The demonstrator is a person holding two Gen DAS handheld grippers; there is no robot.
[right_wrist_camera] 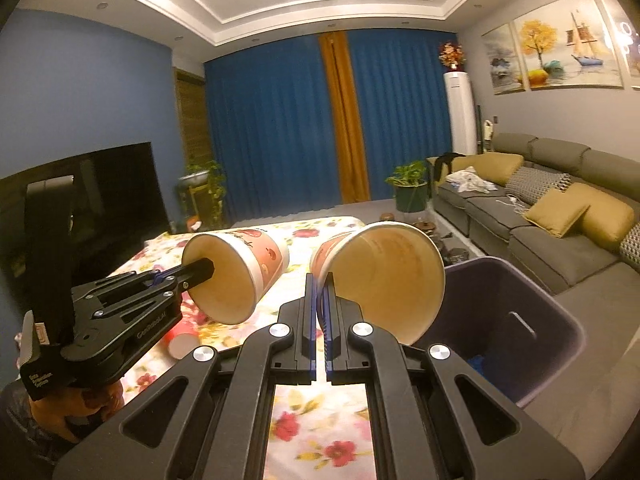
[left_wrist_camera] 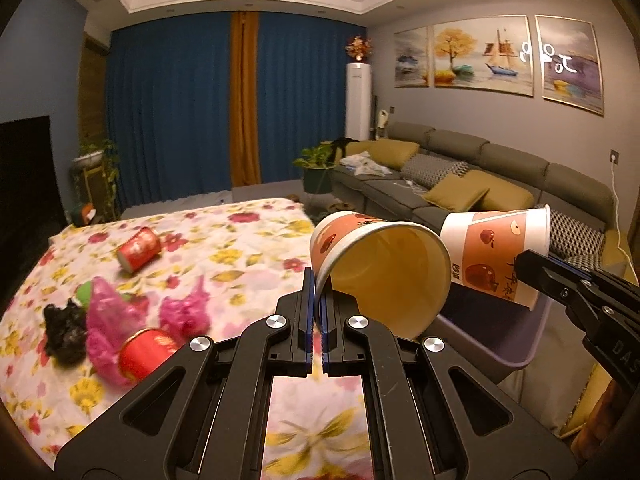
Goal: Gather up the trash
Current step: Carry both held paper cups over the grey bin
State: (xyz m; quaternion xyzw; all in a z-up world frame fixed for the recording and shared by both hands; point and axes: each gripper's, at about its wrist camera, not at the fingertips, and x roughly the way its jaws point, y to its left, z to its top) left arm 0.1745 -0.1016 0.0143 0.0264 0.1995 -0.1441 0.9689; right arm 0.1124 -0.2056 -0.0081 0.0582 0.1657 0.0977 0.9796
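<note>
left hand-held gripper point(left_wrist_camera: 319, 280) – cup rim point(left_wrist_camera: 384, 276) pinched

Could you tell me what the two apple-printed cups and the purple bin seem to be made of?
The apple-printed cup in the left gripper and the apple-printed cup in the right gripper look like matte paper: thin walls, rolled rims, plain tan insides. The purple bin looks like moulded plastic, smooth, with a cut-out handle slot.
</note>
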